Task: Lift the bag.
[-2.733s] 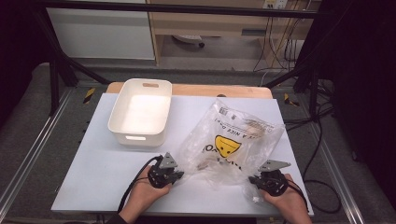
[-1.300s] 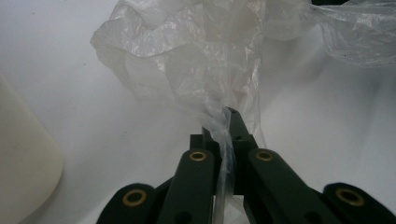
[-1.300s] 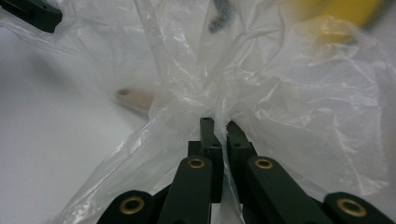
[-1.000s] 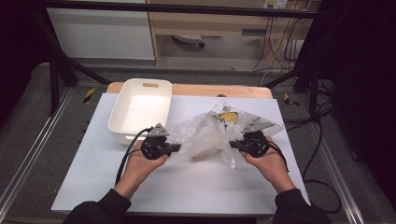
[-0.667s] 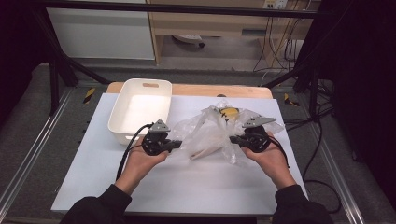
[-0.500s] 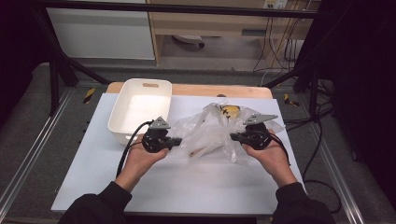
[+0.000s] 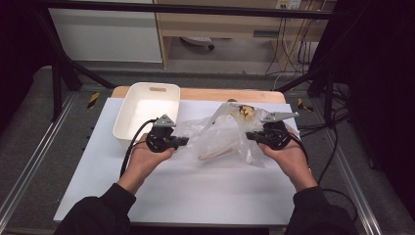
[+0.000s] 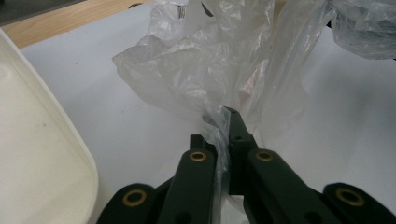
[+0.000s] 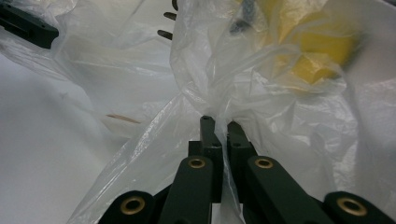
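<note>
White tabletop (image 7: 195, 196) w/ wood edge (image 7: 205, 94), grey floor (image 7: 29, 147)

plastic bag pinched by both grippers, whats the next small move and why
Probably carry the plastic bag a little toward the white bin. The left gripper and the right gripper each clamp a fold of film, and the bag hangs bunched between them just above the white table, with the bin close beside the left hand. That is a guess from the layout.
</note>
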`<state>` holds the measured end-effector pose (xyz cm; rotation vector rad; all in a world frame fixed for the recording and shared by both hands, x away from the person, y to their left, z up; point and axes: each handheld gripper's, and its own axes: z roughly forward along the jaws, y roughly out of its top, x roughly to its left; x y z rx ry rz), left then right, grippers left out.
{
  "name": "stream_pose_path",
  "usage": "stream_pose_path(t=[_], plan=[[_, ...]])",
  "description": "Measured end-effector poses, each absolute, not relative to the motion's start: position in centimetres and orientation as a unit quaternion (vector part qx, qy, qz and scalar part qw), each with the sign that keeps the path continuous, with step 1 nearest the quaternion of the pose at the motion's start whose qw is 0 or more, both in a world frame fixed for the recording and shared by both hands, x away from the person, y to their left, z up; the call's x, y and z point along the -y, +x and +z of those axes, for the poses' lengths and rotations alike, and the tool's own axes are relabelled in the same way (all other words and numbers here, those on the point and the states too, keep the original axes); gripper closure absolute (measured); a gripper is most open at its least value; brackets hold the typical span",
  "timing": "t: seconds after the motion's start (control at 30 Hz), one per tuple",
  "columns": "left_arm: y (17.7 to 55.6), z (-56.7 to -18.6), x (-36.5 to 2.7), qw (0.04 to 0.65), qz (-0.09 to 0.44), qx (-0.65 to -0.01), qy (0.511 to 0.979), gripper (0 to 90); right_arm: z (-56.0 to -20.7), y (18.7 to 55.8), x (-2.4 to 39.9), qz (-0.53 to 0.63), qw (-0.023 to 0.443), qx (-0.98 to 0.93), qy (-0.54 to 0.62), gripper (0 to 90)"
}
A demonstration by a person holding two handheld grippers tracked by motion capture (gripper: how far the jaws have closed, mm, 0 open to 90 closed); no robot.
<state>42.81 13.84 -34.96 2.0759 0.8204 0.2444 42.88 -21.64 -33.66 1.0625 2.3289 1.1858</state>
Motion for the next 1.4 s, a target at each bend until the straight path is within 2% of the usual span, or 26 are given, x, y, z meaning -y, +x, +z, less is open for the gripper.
stream_pose_path(t=[1.4], plan=[[45.3,-30.8,-15.5,0.441,0.12,-0.344,0.82,90.0,-29.5,44.0,24.6,0.432,0.183,-0.791,0.392,90.0]])
